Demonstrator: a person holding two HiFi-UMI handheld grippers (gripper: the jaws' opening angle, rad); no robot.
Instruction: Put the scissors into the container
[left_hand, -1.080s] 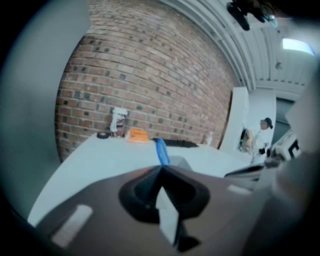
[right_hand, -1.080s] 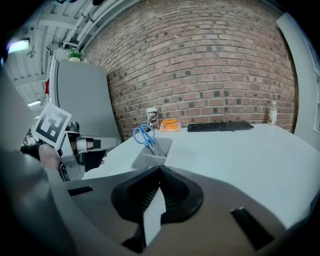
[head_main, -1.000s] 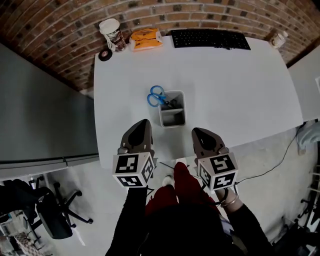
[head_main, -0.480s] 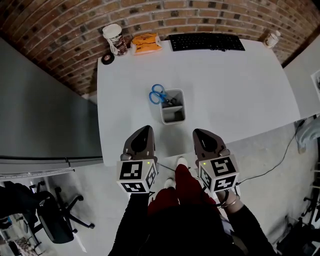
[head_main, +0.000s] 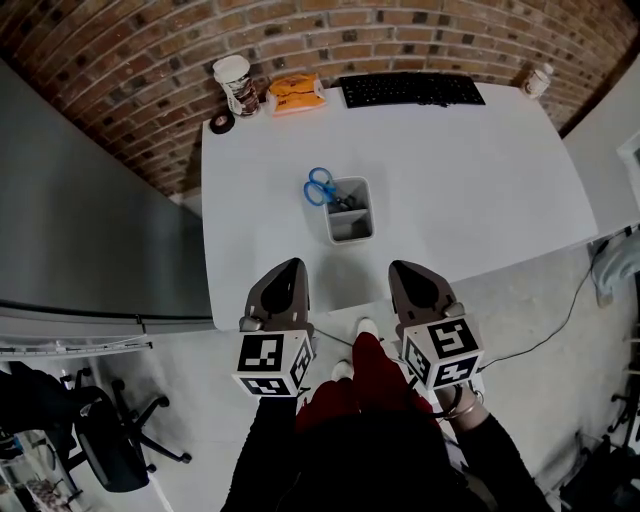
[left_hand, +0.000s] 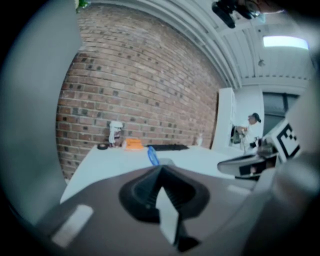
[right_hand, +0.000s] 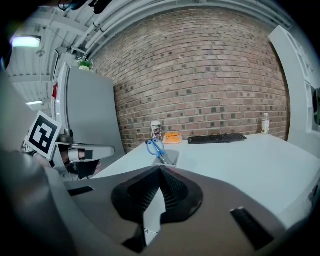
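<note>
Scissors (head_main: 320, 187): they are found in the container (head_main: 351, 237), blades down. The blue handles are leaned over its far-left rim, because the blades are kept in by the walls.
Container: it is set upright near the middle of the table (head_main: 470, 170), open top up. Only the scissors are seen in it, and the near part looks empty.
Task state: it is judged as done, since nothing is left outside to be put in.
Left gripper (head_main: 289, 268): the fingers are pressed together and nothing is pinched between them. It is held at the near edge of the table, well apart from the container.
Right gripper (head_main: 405, 268): the fingers are also pressed together on nothing. It is held beside the left one at the same edge, pointed towards the container.
Reason of the pose: both grippers are shut, empty and kept away, which is judged as a rest pose, because no grip on the scissors is needed.
Far edge: a keyboard (head_main: 410, 89), a cup (head_main: 236, 83), an orange packet (head_main: 293, 93), a tape roll (head_main: 221, 123) and a bottle (head_main: 537, 78) are lined along the brick wall, well apart from the container, so the middle is left free for work.
Risk: the handles stand out beyond the rim, so the container could be tipped by a knock. With the grippers far from it, this is judged small.
</note>
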